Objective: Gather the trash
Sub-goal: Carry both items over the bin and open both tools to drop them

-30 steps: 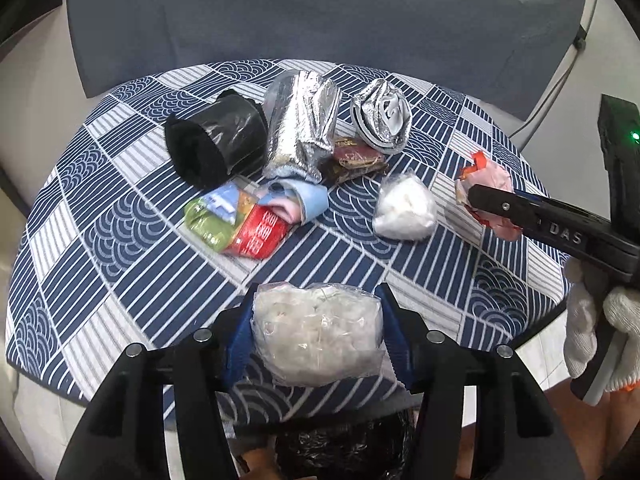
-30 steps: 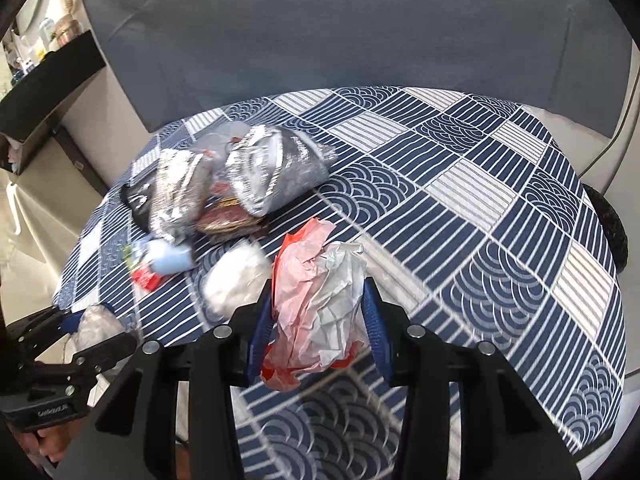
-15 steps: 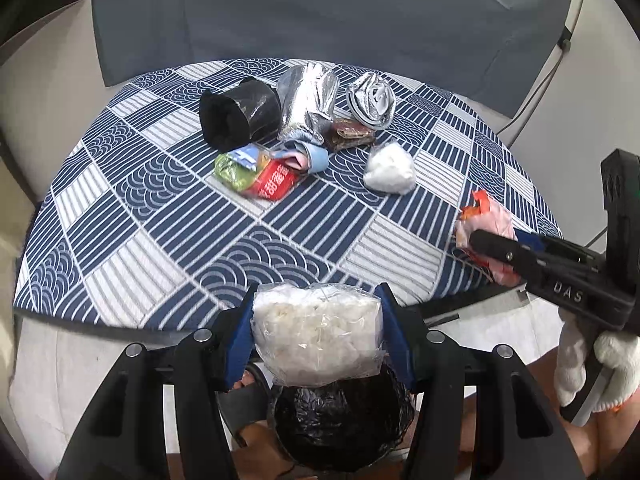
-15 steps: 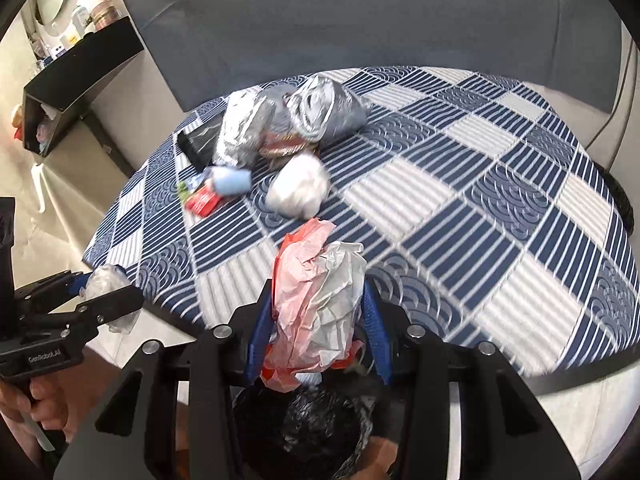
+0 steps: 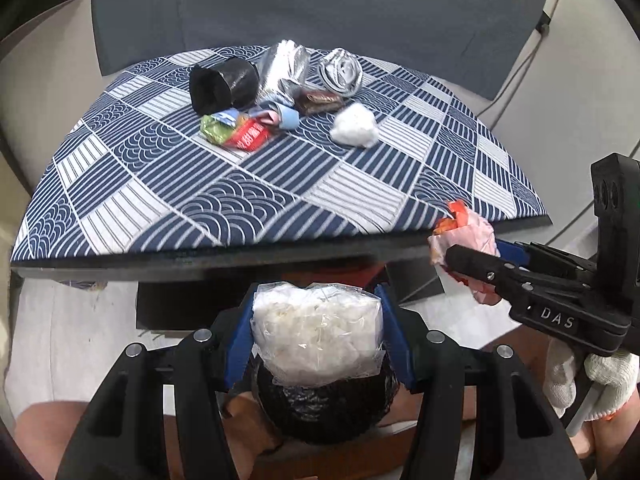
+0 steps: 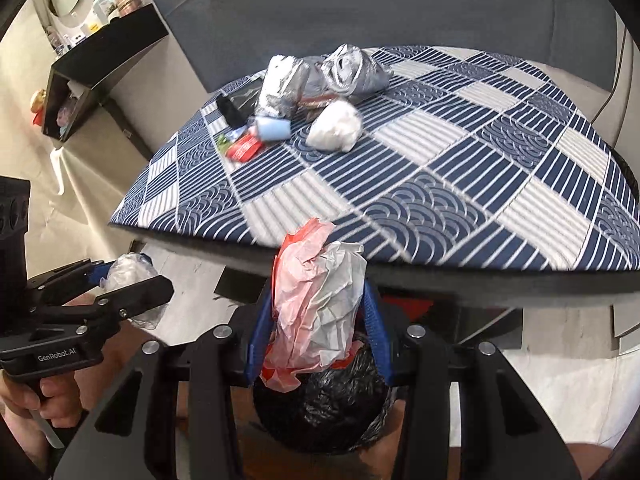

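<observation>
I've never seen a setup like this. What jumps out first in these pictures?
Two hand-held grippers, each clamping a piece of trash off the table's near edge: the left gripper holds a clear plastic bag, the right gripper a crumpled pink and white wrapper, both above a black-lined bin. Behind them, foil bags and wrappers cluster at the far side of the blue patterned tablecloth.

Round table (image 5: 120, 208) under blue-white patterned cloth (image 5: 304, 176). Trash clustered toward 12 o'clock in left wrist view: black bag roll (image 5: 222, 86) at 11, two foil wrappers (image 5: 284, 68) (image 5: 341, 71) at 12, touching brown packet (image 5: 320, 100), colored snack wrappers (image 5: 240, 130) below, white wad (image 5: 355, 125) at 1, slightly apart.
</observation>
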The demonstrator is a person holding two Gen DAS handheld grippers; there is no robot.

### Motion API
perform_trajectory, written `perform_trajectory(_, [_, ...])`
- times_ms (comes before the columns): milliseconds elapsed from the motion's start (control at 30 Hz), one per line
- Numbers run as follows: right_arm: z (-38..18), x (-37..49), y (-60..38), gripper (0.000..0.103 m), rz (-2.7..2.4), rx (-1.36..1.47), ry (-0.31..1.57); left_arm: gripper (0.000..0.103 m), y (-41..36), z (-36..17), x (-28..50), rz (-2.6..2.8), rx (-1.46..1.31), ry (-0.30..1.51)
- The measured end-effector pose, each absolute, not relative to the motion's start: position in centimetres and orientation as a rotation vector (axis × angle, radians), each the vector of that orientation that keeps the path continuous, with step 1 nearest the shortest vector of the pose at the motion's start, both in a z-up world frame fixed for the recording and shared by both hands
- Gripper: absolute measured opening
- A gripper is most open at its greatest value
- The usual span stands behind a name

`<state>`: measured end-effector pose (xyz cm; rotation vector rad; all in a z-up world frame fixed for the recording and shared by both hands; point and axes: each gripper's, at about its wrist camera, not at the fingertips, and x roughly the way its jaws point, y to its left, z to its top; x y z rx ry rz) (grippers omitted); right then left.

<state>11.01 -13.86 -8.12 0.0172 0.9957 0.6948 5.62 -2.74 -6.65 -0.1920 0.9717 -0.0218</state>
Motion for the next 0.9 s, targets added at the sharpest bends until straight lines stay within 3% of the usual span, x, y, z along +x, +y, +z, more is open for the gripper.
perform_trajectory(900, [-12.0,5.9,-13.0,0.044,0.7,-0.051,1.156,0.055,-5.7,-10.4,1.3,-0.086,-0.177,1.09])
